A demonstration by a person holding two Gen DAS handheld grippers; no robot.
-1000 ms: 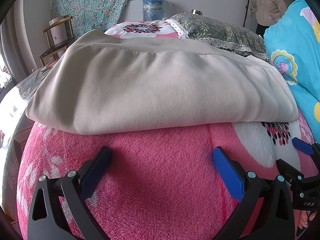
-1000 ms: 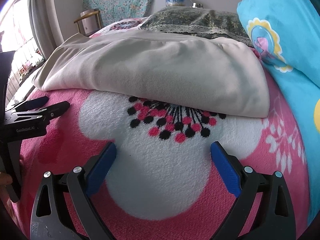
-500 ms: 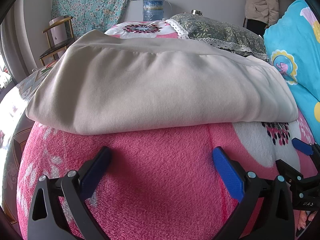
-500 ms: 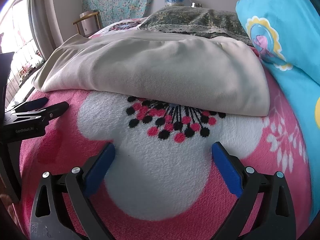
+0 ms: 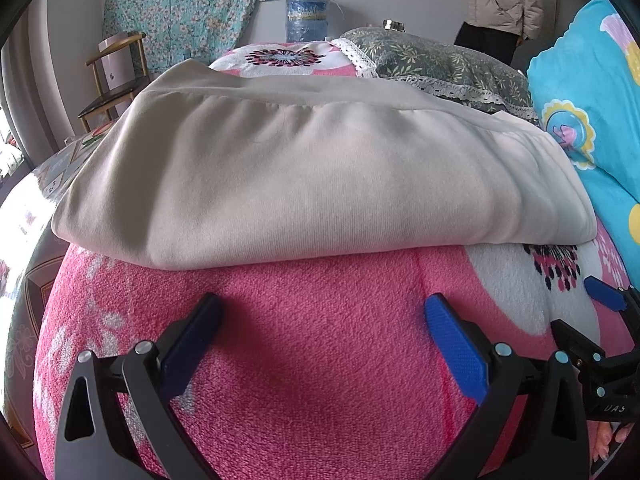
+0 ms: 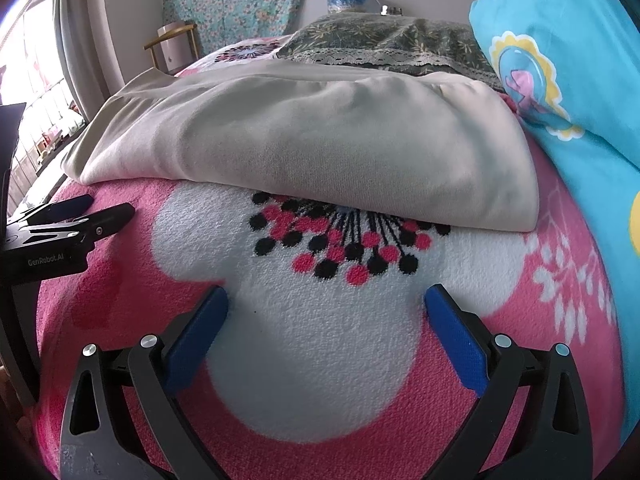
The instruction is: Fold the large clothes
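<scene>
Garment (image 5: 320,184), beige, lay folded in thick rectangular bundle on pink blanket (image 5: 320,360), beside blue pillow (image 5: 592,120). My left claw (image 5: 320,328) hovered just short of its near fold, fingers apart, empty. My right claw (image 6: 324,320) likewise, spread wide over white flower patch, gripping nothing. Judged folding near done; next move, if any, called for both claws pinching near edge together for one more fold

Daylight, soft and even; blown-out glare at the window (image 6: 24,60) on the left. Faint shadow under the folded cream garment (image 5: 320,184). Strong fisheye bending, dark corner vignette; foreground sharp.
</scene>
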